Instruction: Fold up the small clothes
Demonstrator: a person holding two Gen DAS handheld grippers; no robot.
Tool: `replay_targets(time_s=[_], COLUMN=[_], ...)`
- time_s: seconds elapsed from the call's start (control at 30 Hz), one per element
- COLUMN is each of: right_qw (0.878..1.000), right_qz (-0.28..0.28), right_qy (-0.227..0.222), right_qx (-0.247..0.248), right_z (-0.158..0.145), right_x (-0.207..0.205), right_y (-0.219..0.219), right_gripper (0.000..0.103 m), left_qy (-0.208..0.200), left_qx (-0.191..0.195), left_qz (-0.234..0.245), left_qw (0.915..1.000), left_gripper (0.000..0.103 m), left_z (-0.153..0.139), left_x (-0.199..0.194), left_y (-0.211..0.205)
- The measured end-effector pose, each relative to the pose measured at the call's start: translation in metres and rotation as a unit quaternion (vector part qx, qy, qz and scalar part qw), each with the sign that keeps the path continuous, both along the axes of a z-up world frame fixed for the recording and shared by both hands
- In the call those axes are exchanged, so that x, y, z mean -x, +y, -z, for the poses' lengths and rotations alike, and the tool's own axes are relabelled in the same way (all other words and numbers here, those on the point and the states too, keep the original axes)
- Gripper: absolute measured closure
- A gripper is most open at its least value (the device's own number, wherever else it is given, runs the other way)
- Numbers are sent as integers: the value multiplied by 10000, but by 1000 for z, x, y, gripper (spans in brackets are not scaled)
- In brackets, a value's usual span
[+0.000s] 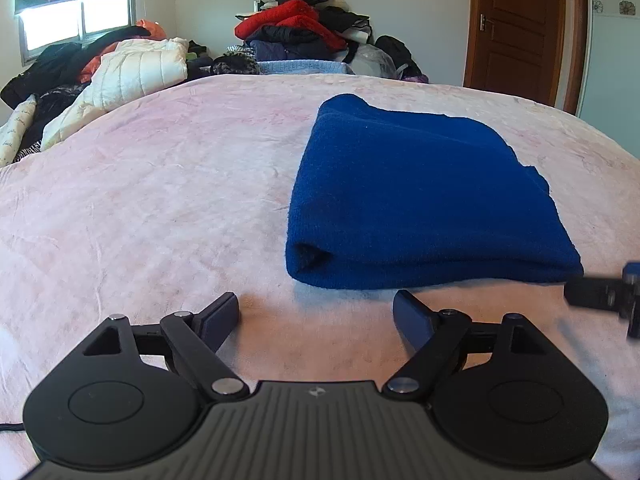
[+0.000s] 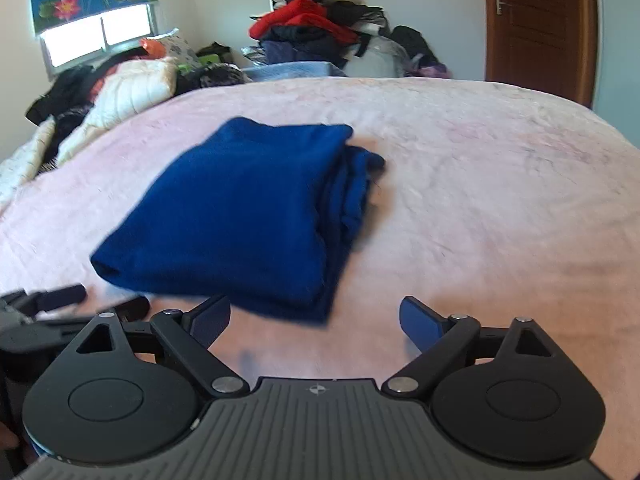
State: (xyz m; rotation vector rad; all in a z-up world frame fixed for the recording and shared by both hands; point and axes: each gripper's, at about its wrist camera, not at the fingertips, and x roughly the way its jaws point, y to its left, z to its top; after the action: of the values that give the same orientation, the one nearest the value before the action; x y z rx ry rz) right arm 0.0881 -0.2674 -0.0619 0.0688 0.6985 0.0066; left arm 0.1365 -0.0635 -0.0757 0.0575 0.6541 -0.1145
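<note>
We see the folded garment (image 1: 424, 196) lying on the bed (image 1: 160, 200), right of its middle in the left wrist view. The left tool (image 1: 316, 316) sits just before the garment's near edge, jaws spread, and the right tool (image 2: 316, 320) sits before its near right corner (jaws spread too), the two tools side by side. Behind the bed rises a pile of clothes (image 1: 304, 28); more clothing (image 1: 100, 72) lies at the far left, under the window (image 1: 76, 24). A door (image 1: 520, 28) stands at the far right.
</note>
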Motion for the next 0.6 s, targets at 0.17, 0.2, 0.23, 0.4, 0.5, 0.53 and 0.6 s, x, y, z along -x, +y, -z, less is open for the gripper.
replay_targets(time_s=[0.17, 0.2, 0.23, 0.4, 0.5, 0.53, 0.6], right_qw=[9984, 9984, 9981, 9959, 9958, 9959, 9959], right_qz=[381, 477, 574, 790, 820, 807, 808], right_qy=[-109, -83, -65, -84, -116, -122, -108], right_qx=[394, 276, 202, 429, 393, 395, 401], right_z=[16, 15, 14, 19, 20, 21, 21], right_x=[12, 8, 2, -6, -5, -5, -7], right_y=[6, 2, -1, 8, 8, 7, 7], right_gripper=[1, 1, 0, 0, 0, 0, 0], left_qy=[72, 93, 96, 95, 85, 81, 75], left_qx=[46, 25, 12, 20, -4, -6, -33], left_qz=[183, 203, 207, 182, 152, 134, 81], left_qw=[9998, 9997, 9997, 9998, 9998, 9999, 9999], left_gripper=[4, 4, 3, 2, 2, 1, 0], left_z=[0, 0, 0, 0, 1, 1, 1], left_x=[0, -1, -1, 1, 3, 3, 4], left_y=[1, 0, -1, 0, 0, 0, -1])
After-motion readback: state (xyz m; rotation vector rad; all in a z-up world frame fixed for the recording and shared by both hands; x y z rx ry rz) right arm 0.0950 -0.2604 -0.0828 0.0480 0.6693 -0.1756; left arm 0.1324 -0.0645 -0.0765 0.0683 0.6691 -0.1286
